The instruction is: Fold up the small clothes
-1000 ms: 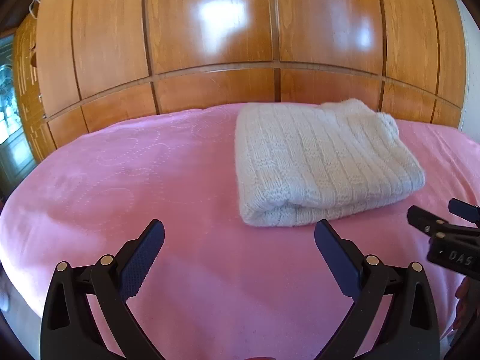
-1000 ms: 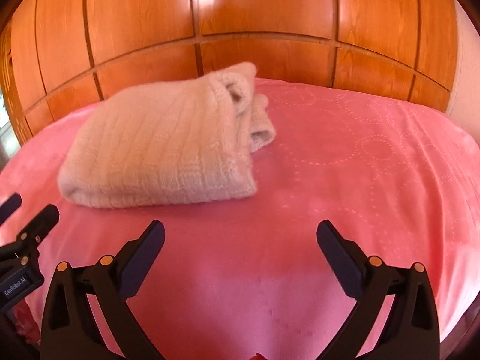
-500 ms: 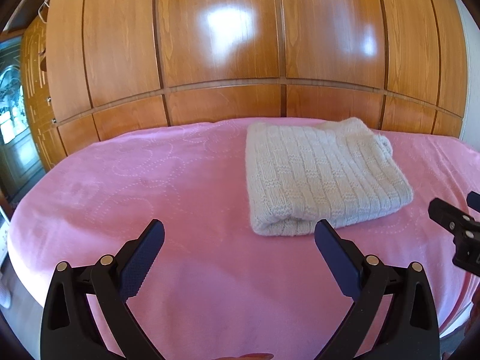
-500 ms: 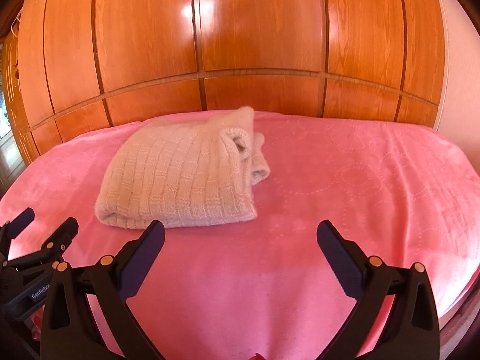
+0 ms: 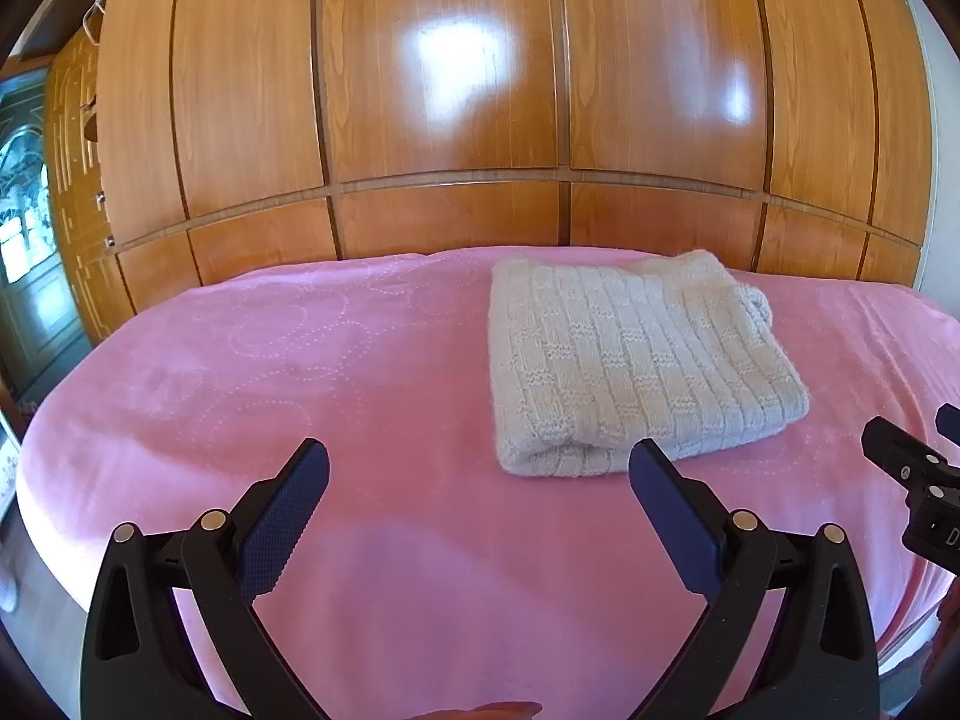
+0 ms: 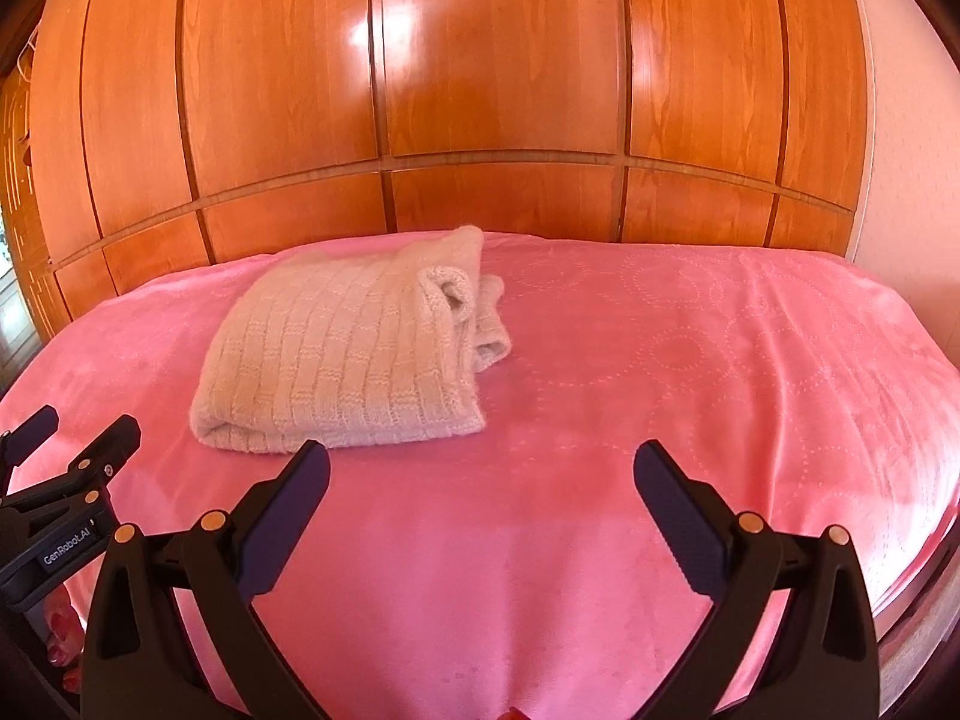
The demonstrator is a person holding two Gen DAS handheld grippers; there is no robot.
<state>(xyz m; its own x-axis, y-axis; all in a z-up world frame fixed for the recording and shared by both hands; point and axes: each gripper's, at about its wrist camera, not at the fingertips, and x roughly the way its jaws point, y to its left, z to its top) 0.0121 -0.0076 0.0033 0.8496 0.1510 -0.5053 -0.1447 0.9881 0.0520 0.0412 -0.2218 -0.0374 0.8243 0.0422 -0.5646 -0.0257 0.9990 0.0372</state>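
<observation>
Knitted garment [image 5: 636,369]: cream, ribbed, folded into a compact rectangle. It lies on the far half of the pink bedspread [image 5: 372,396], near the wooden wardrobe panels [image 5: 456,102]. One rolled edge protrudes at its right side, seen best in the right wrist view [image 6: 462,294].

Change: over the last second both cameras have drawn back from the garment. It now appears smaller and farther away, and more bedspread shows on the near side. The fold has kept its shape. Judgement: the folding of this item is complete and both tools are retreating; no further garment is in view.

Left gripper [image 5: 477,468]: fingers spread wide, released, holding nothing. The right finger's tip overlaps the garment's near edge in the picture only; contact is unlikely.

Right gripper [image 6: 480,468]: fingers equally wide, released, empty, clear of the garment, above bare bedspread.
</observation>
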